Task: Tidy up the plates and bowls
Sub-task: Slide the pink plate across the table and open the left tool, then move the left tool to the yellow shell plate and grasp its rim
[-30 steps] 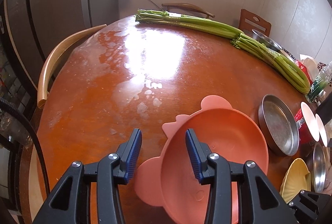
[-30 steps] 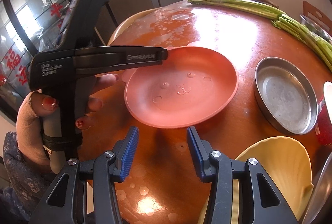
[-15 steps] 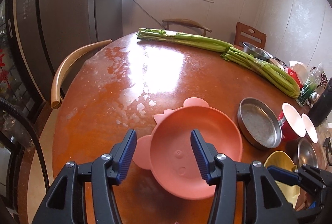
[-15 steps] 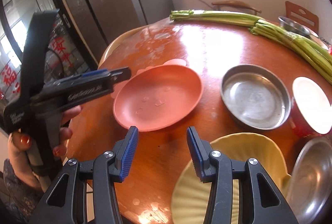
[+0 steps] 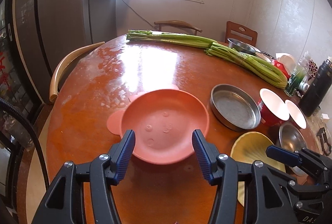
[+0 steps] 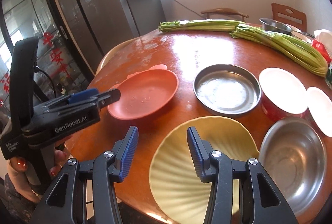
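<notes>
pink plate (image 5: 166,126), steel pan (image 5: 234,108) and yellow shell dish (image 6: 199,170) sit empty.

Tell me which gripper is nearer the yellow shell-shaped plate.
Right. The right gripper hovers at the yellow shell-shaped plate's left rim, one of its fingers over the plate. The left gripper sits farther off, at the pink bear-eared plate beside it.

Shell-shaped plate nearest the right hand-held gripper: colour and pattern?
Pale yellow shell-shaped plate with fan-like ribs radiating across it; right wrist view shows it best.
</notes>
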